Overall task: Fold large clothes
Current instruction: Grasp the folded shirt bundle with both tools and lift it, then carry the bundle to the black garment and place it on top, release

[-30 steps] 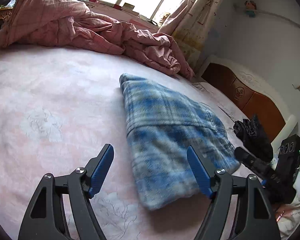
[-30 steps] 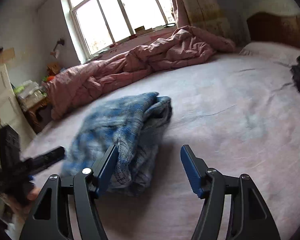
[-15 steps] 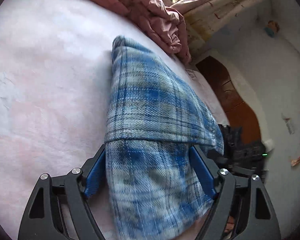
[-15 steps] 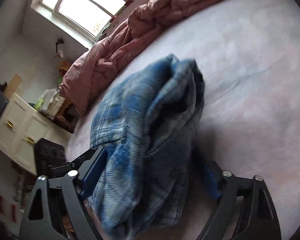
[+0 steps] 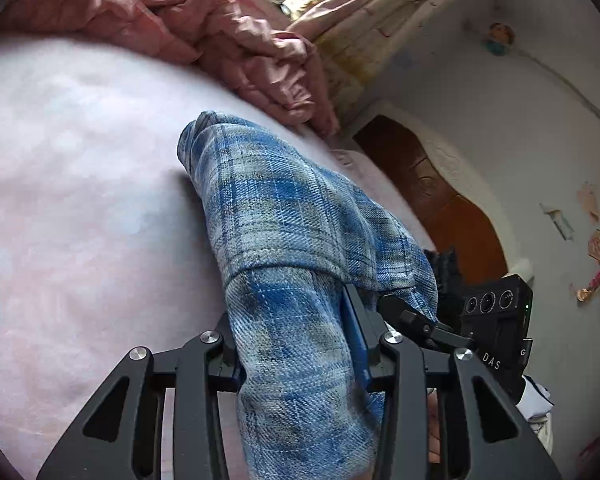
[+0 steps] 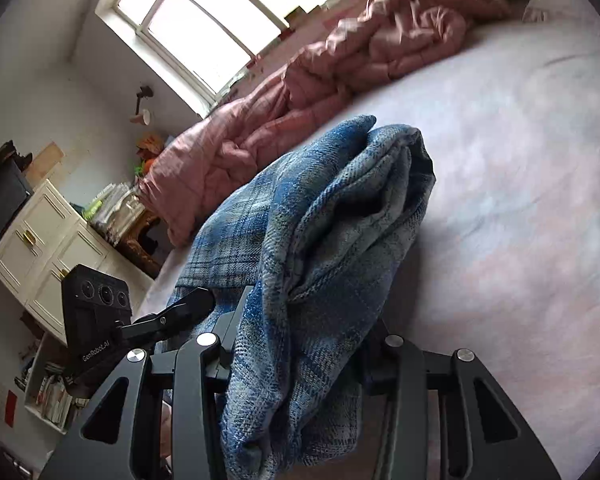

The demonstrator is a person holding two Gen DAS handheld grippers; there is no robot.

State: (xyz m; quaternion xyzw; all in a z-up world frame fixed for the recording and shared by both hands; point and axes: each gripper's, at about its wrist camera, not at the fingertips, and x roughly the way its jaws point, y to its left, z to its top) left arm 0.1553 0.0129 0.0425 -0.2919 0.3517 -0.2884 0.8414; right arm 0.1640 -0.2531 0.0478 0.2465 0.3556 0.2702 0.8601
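Left wrist view: my left gripper (image 5: 296, 344) is closed on the near end of the folded blue plaid garment (image 5: 292, 232), the cloth bunched between its two fingers and draping down over them. The garment runs away from me across the pale pink bedsheet (image 5: 80, 208), with its far folded corner toward the crumpled pink quilt (image 5: 228, 40). At right, my right gripper (image 5: 428, 324) is seen against the same bundle from the other side, though its fingertips are hidden by cloth in this view. Behind it are the wooden headboard (image 5: 440, 196) and a dark garment (image 5: 448, 268), mostly hidden.

Right wrist view: my right gripper (image 6: 300, 344) is likewise clamped on the near end of the blue plaid garment (image 6: 340, 208), layered folds standing between its fingers. The garment lies on the bedsheet (image 6: 520, 200), near its edge. My left gripper (image 6: 180, 312) reaches in at left. Beyond: the quilt (image 6: 300, 112), window (image 6: 220, 32), white cabinet (image 6: 48, 248).
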